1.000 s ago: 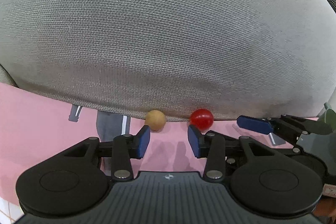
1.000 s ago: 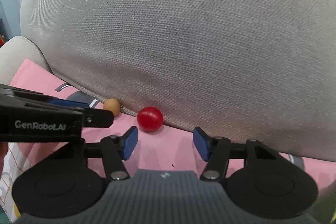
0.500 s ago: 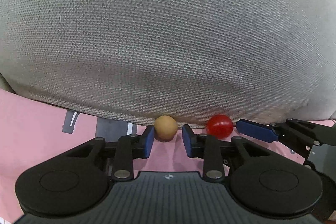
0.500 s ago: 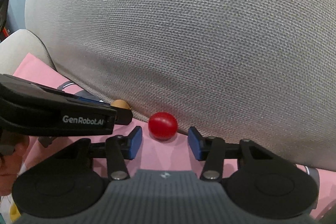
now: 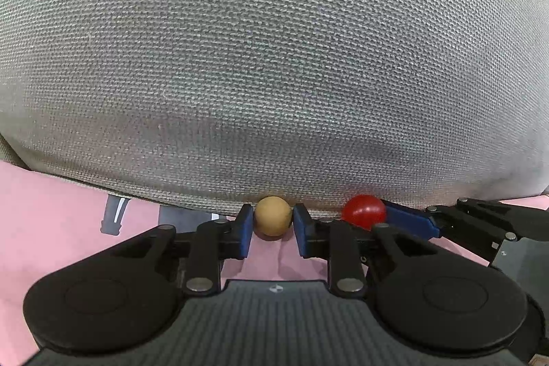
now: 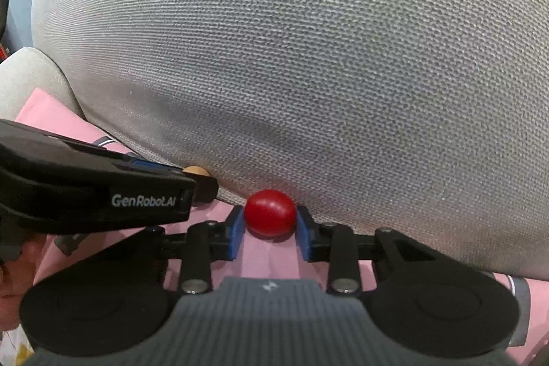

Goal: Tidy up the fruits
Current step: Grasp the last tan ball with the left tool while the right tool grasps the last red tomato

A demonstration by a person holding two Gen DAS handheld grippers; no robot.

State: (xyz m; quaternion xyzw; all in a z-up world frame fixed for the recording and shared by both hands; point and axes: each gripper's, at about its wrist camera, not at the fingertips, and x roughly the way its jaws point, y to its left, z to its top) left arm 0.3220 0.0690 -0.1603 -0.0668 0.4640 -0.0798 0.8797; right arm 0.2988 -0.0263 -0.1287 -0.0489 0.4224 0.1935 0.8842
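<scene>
Left hand-held gripper [image 5: 273,225] pinching tan ball [image 5: 272,220], right hand-held gripper [image 6: 270,218] pinching red ball [image 6: 270,211]

A small tan round fruit [image 5: 272,220] and a glossy red round fruit [image 6: 270,212] sit side by side, slightly apart, on a pink cloth [image 5: 51,228], both tucked against the foot of a grey woven cushion [image 5: 274,57].

Left gripper [image 5: 272,230] advanced, jaws closed onto tan fruit [image 5: 272,220]; right gripper [image 6: 270,230] onto red fruit [image 6: 270,212]
</scene>
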